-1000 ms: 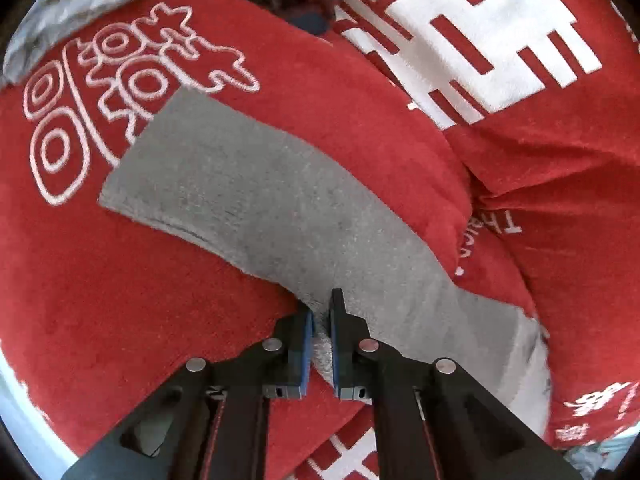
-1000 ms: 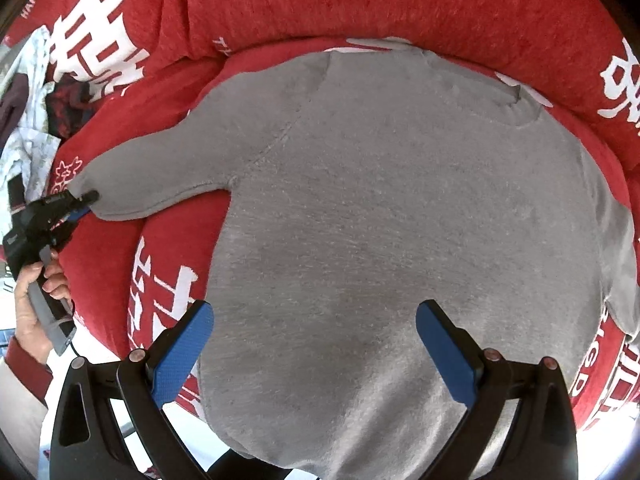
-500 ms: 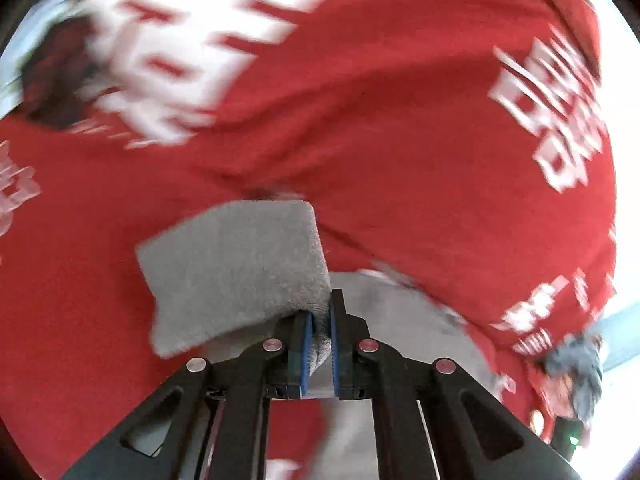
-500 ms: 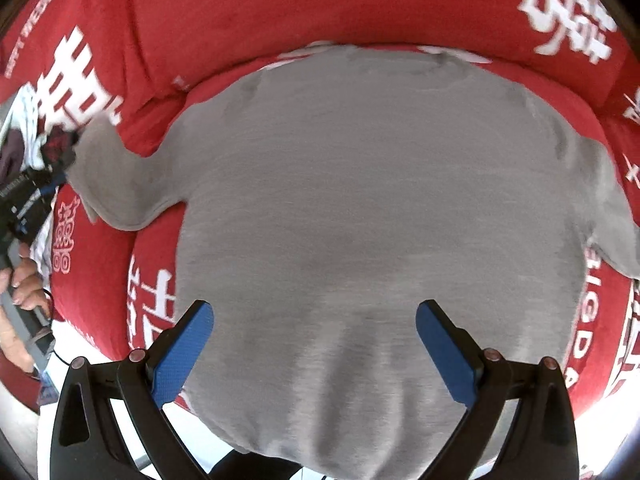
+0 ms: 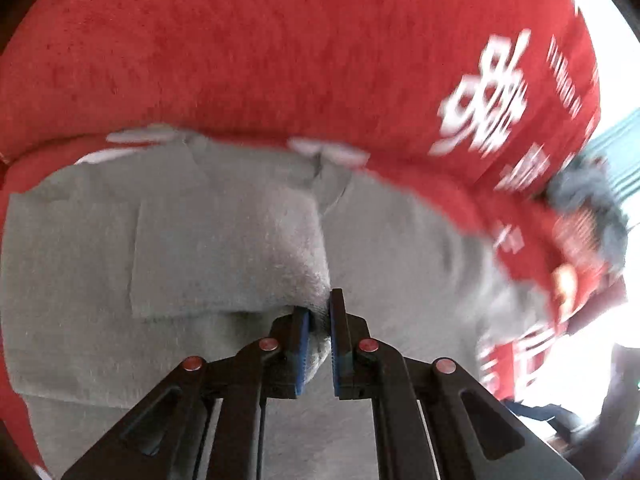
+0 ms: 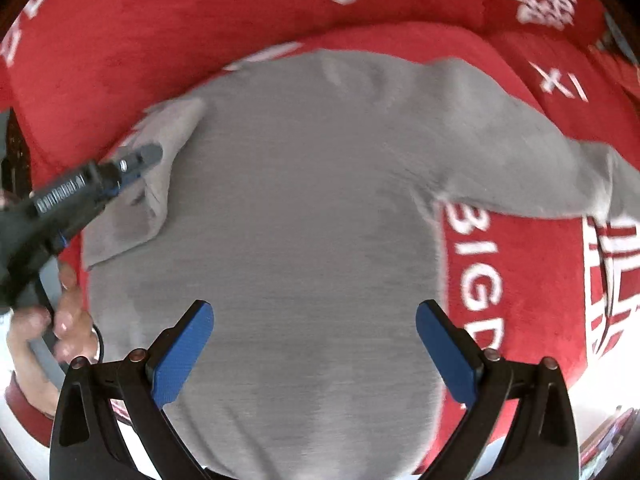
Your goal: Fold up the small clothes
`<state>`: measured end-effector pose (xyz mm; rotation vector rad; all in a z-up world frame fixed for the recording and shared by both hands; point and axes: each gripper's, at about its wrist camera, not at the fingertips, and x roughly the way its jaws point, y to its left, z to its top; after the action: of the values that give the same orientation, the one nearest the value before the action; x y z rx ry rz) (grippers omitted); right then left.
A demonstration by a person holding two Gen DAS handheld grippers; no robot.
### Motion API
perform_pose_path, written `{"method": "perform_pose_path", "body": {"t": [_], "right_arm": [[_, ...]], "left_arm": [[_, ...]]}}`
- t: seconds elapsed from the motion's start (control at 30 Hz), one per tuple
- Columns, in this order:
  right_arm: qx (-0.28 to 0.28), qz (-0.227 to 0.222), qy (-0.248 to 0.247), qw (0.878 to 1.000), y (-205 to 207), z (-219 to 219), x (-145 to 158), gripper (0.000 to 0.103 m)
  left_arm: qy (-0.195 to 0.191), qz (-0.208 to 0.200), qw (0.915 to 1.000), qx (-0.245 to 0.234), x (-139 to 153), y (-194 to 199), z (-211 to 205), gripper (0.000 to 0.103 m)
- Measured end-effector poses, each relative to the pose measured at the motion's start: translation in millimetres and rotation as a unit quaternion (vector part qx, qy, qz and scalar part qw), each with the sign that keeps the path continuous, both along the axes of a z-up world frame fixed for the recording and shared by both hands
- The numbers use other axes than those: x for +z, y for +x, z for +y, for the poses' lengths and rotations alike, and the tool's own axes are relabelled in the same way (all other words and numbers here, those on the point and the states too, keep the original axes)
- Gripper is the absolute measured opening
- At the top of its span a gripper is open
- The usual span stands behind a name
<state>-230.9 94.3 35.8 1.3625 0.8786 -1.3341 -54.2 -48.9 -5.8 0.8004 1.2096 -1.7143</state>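
A grey sweater [image 6: 304, 184] lies flat on a red cover with white characters. Its left sleeve [image 6: 160, 168] is folded inward over the body. My left gripper [image 5: 318, 320] is shut on that sleeve's cuff [image 5: 312, 280] and holds it above the sweater's chest [image 5: 400, 248]. From the right wrist view that left gripper [image 6: 140, 160] comes in from the left, held by a person's hand [image 6: 64, 312]. My right gripper [image 6: 314, 344] hovers open above the lower body of the sweater, nothing between its blue pads [image 6: 184, 348]. The right sleeve [image 6: 540, 164] stretches out to the right.
The red cover [image 6: 200, 28] rises as a cushion behind the sweater. A dark bundle of cloth [image 5: 588, 204] lies at the right edge of the left wrist view. Bright floor shows beyond the cover's near edge [image 6: 592, 400].
The left gripper carried the sleeve cuff from far out on the left inward across the sweater, folding the sleeve over the body. The right gripper drifted rightward over the sweater, still open.
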Motion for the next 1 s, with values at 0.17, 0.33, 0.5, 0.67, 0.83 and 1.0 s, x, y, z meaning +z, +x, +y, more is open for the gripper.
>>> {"method": "perform_pose_path", "body": {"t": [0.17,0.33,0.5,0.67,0.83,1.0], "right_arm": [[0.007,0.011,-0.003,1.0,-6.0,-4.3,0.0,0.101],[0.12,0.047,-0.078,0.989,51.6,-39.6,24.9,0.101],[0.29,0.171,-0.129,0.933,150.5,-84.8,4.3,0.099],[0.387,0.322,-0.116,0.856,189.1,-119.0,-53.6,0.033],[0.146,0.099,-0.128,0.976,86.3,-137.6,-16.4,0.023],[-0.153,-0.112,-0.077,0.979,-36.2,-96.1,-38.5,0.061]], "left_arm": [[-0.015,-0.11,0.9936,0.021,23.9,21.3,25.3,0.08],[-0.03,-0.182,0.9807,0.063,51.0,93.3,39.4,0.081],[0.043,-0.214,0.9654,0.144,21.2,175.9,17.7,0.081],[0.062,-0.247,0.9563,0.143,-5.0,188.1,19.0,0.081],[0.061,-0.226,0.9598,0.155,-7.0,194.3,27.6,0.083],[0.072,-0.236,0.9559,0.16,-11.6,193.6,10.1,0.086]]}}
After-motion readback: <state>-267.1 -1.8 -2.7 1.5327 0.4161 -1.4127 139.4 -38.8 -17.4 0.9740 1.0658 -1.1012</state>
